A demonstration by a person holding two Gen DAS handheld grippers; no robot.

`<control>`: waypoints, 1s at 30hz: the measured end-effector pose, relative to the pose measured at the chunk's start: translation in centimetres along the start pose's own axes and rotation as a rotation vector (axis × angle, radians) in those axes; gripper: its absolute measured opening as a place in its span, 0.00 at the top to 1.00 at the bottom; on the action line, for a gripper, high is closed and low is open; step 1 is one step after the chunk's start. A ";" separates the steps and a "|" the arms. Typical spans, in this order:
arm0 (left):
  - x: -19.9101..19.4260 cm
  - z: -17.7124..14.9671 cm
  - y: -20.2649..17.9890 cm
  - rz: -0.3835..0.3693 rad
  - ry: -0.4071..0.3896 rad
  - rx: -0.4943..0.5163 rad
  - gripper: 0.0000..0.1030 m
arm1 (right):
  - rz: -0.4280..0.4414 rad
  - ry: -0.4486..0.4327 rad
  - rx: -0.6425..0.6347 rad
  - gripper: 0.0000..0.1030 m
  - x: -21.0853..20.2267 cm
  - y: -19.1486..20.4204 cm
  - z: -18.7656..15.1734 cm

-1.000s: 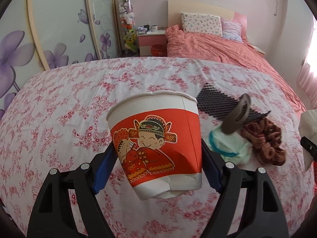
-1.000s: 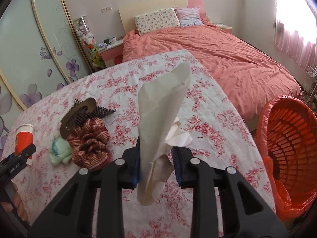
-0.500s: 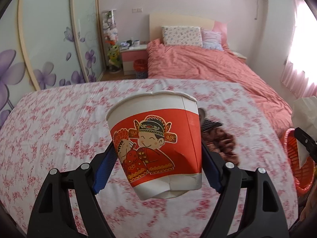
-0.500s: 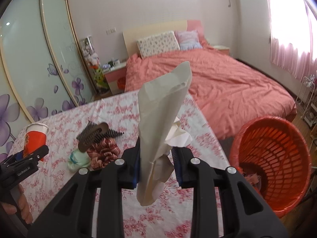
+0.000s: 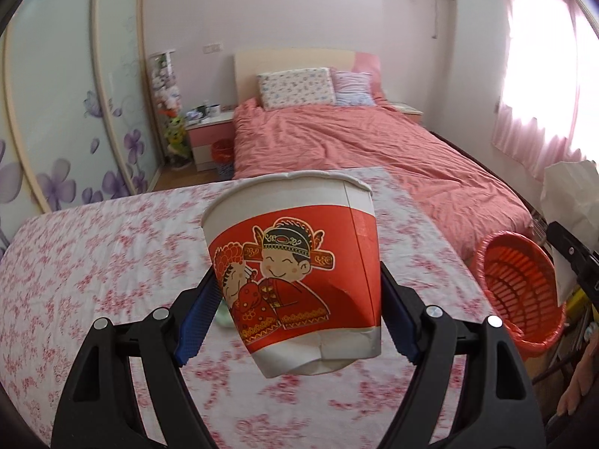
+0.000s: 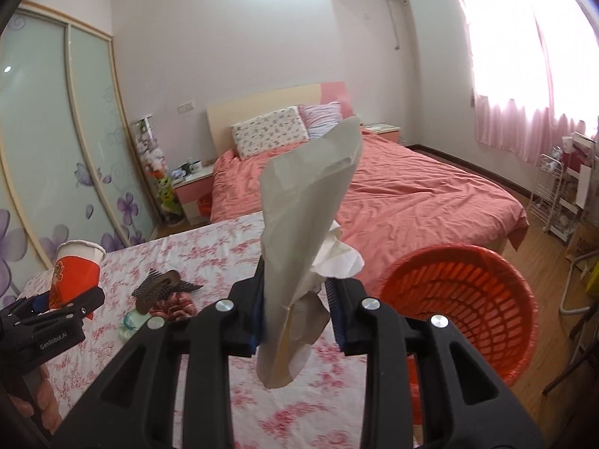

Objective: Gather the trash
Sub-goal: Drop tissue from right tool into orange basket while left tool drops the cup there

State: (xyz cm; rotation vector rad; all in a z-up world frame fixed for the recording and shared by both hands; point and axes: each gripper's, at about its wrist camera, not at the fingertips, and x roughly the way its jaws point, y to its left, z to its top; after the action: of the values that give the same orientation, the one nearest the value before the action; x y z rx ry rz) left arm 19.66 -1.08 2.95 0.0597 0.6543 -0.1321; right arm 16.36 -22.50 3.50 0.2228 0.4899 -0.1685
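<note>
My left gripper [image 5: 299,299] is shut on a red and white paper cup [image 5: 295,273] with a cartoon couple printed on it, held upright above the flowered tablecloth [image 5: 105,254]. The same cup [image 6: 76,269] shows at the left of the right wrist view. My right gripper [image 6: 297,299] is shut on a crumpled beige paper with white tissue [image 6: 303,247], standing up between its pads. An orange plastic trash basket [image 6: 471,299] stands on the floor just right of the table, also seen as the basket [image 5: 520,284] at the right of the left wrist view.
On the table lie a black mesh piece with a brown hair clip [image 6: 161,286], a red checked scrunchie [image 6: 176,305] and a pale green cloth [image 6: 131,320]. Beyond the table is a bed with a pink cover [image 6: 393,191]. A white rack [image 6: 554,194] stands at the right wall.
Both grippers have risen and swung right with their loads. The orange basket has come further into both views, and the hair items have dropped behind the cup in the left wrist view.
</note>
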 end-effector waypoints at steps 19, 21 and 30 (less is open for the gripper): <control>0.7 -0.2 -13.3 -0.270 0.022 0.142 0.24 | -0.141 0.005 0.111 0.72 -1.5 -10.3 -1.2; 1.0 -0.3 -15.1 -0.302 0.031 0.162 0.24 | -0.151 0.011 0.127 0.72 -1.3 -11.4 -1.4; 4.2 -1.1 -21.3 -0.400 0.099 0.229 0.24 | -0.176 0.062 0.215 0.72 0.6 -17.4 -2.2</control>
State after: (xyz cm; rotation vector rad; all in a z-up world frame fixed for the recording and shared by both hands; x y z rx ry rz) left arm 19.30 -22.54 -0.77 0.1564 0.7423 -0.5929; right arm 12.22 -38.71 -1.63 0.3962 0.5539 -0.3881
